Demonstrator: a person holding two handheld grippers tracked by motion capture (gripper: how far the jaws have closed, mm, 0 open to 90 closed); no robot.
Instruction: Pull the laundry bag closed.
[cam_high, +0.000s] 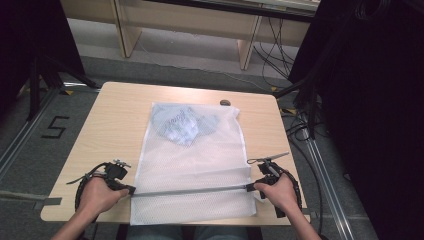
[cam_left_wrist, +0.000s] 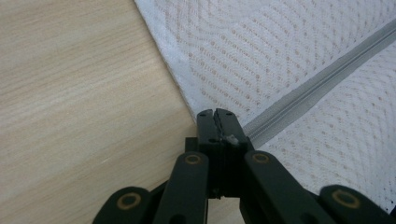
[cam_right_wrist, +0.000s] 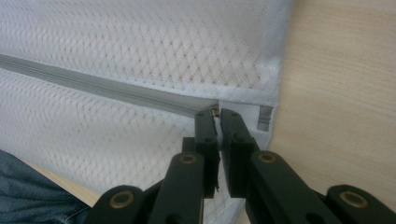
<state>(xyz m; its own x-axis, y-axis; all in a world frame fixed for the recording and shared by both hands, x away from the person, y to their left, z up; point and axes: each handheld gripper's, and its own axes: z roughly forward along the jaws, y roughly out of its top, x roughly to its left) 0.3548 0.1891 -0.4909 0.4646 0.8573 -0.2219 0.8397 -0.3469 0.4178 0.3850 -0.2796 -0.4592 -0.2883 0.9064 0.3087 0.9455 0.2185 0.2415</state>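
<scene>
A white mesh laundry bag (cam_high: 192, 165) lies flat along the middle of a light wooden table (cam_high: 110, 125), its near edge hanging slightly over the side where the person sits. Through the netting at the far end a crumpled pale blue garment (cam_high: 182, 125) shows inside. A grey zipper (cam_high: 190, 190) runs straight across the bag near its front edge, from side to side. The left gripper (cam_high: 131, 190), held in the person's left hand (cam_high: 97, 196), has its jaws pressed together on the zipper's left end at the bag's seam; in the left gripper view the tips (cam_left_wrist: 218, 122) meet right where the grey tape (cam_left_wrist: 317, 84) begins. The right gripper (cam_high: 250, 187), in the right hand (cam_high: 277, 192), pinches what looks like the small metal pull at the zipper's right end, beside a white fabric tab (cam_right_wrist: 252, 116), with only a thin slit showing between its jaws. The bag looks light, soft and floppy; the mesh would likely bunch, stretch or snag if tugged on its own. The firmer places to hold appear to be the stitched seam, the zipper tape and the pull, and keeping the tape taut between both grips should help the slider travel without puckering the netting.
</scene>
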